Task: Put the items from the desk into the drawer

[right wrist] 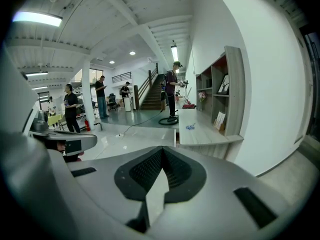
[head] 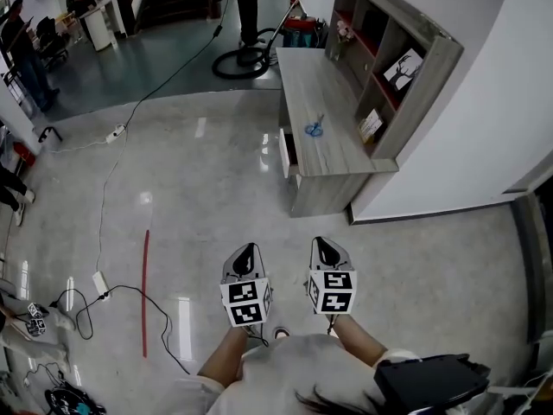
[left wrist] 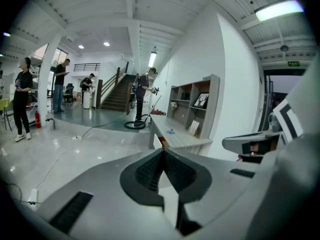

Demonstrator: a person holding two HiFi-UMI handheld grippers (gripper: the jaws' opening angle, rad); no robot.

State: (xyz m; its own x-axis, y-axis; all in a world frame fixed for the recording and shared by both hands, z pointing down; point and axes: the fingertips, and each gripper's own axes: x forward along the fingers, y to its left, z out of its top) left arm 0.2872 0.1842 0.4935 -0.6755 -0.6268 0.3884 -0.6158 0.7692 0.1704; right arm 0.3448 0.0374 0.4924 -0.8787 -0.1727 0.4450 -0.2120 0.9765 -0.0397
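Note:
A grey wooden desk [head: 324,124] with a shelf unit [head: 389,67] stands against the white wall, well ahead of me. A small blue item [head: 314,130] lies on its top, also seen as a blue item [left wrist: 171,131] and a blue item [right wrist: 190,127]. The desk's drawer [head: 287,152] stands slightly pulled out at the near left side. My left gripper [head: 246,255] and right gripper [head: 327,252] hang side by side over the floor, far from the desk. Both are shut, tips touching, holding nothing.
A hose coil [head: 242,61] and a standing person [head: 248,3] are at the desk's far end. Cables and a power strip [head: 116,132] cross the glossy floor, with a red strip [head: 145,292] at left. More people [head: 22,50] stand far left. Stairs [left wrist: 117,96] rise behind.

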